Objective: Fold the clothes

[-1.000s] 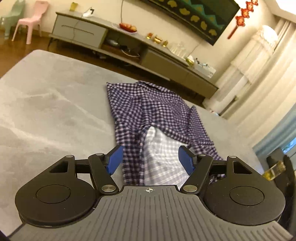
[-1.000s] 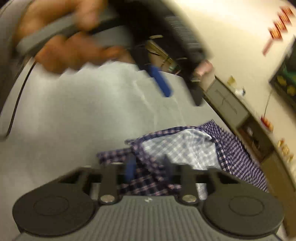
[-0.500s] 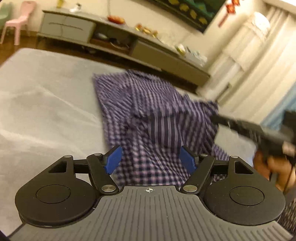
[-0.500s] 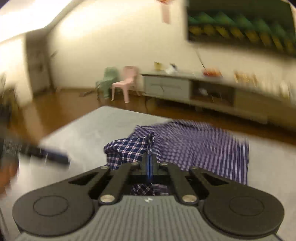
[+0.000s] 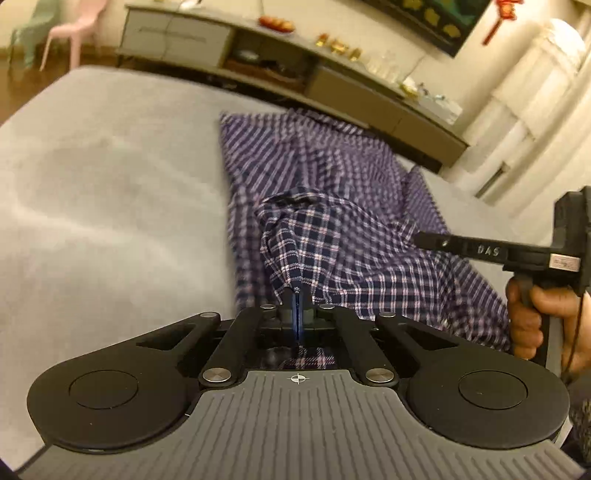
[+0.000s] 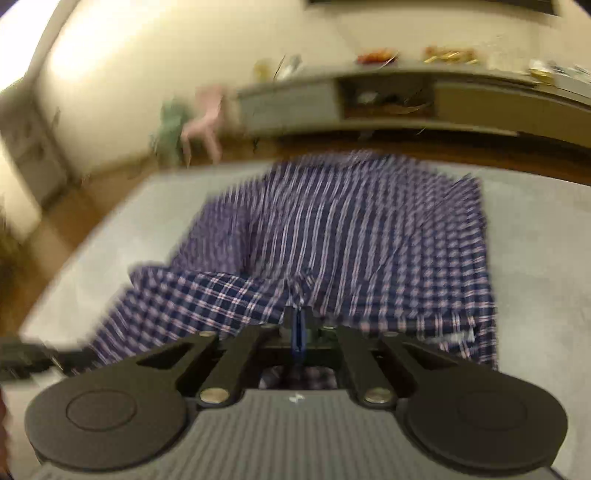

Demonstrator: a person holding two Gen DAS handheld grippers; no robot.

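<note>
A navy and white plaid shirt (image 5: 317, 177) lies spread on a grey bed (image 5: 110, 192). My left gripper (image 5: 296, 295) is shut on the shirt's near edge and lifts a fold of it. My right gripper (image 6: 297, 319) is also shut on the shirt (image 6: 351, 229), pinching its near edge, with the cloth raised and stretched to the left. The right gripper's body and the hand holding it show at the right of the left wrist view (image 5: 517, 254). The left gripper's tip shows at the left edge of the right wrist view (image 6: 33, 356).
A long low grey TV cabinet (image 5: 295, 62) with small items on top stands beyond the bed. Pink and green plastic chairs (image 5: 62, 29) stand on the wooden floor at far left. Pale curtains (image 5: 535, 110) hang at right.
My left gripper was open above the shirt and has shut on its near edge. My right gripper stays shut on the shirt and has swung round, pulling the cloth up.
</note>
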